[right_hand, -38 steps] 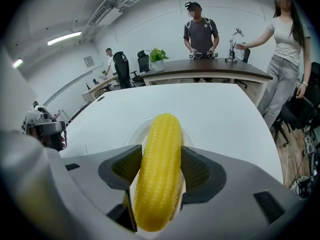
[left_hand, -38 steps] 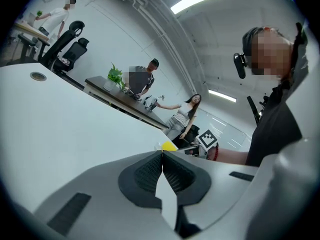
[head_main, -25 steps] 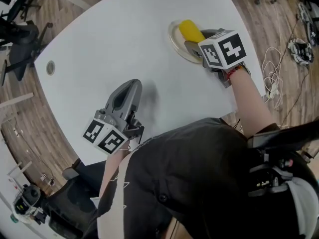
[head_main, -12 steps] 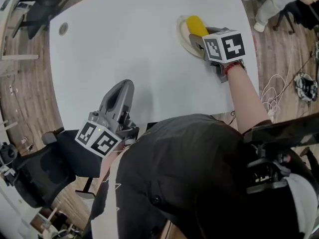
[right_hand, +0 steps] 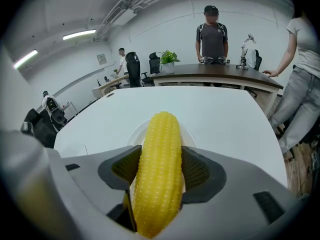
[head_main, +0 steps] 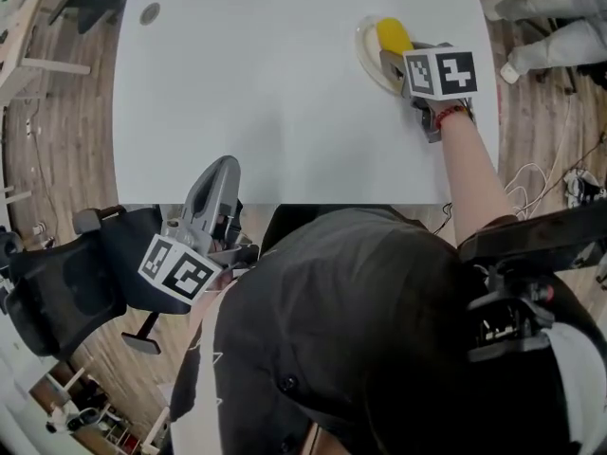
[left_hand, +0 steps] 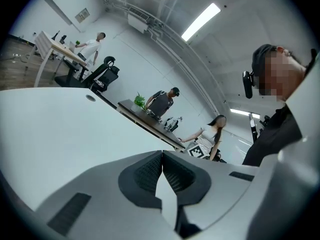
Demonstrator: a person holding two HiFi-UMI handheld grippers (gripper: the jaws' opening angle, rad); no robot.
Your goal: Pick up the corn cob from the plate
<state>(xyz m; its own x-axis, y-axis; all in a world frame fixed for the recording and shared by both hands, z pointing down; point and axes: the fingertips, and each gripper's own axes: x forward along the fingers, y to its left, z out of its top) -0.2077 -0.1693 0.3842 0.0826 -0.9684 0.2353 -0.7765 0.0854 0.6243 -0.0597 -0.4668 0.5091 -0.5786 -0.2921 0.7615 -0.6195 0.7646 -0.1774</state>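
Observation:
A yellow corn cob (right_hand: 159, 171) lies lengthwise between the jaws of my right gripper (right_hand: 159, 170), which is shut on it. In the head view the corn cob (head_main: 393, 36) sits over a small white plate (head_main: 368, 47) near the table's far right, with the right gripper (head_main: 398, 60) just behind it. I cannot tell whether the cob touches the plate (right_hand: 188, 132). My left gripper (head_main: 218, 180) is at the table's near edge, far from the plate. Its jaws (left_hand: 161, 170) are shut with nothing between them.
The white table (head_main: 266, 83) has a round grommet (head_main: 150, 12) at its far left. An office chair (head_main: 76, 282) stands left of me. Several people stand by a dark desk (right_hand: 220, 71) beyond the table.
The view has swung, so the table looks turned and the left gripper now hangs at the near edge. The right gripper stays shut on the corn at the plate.

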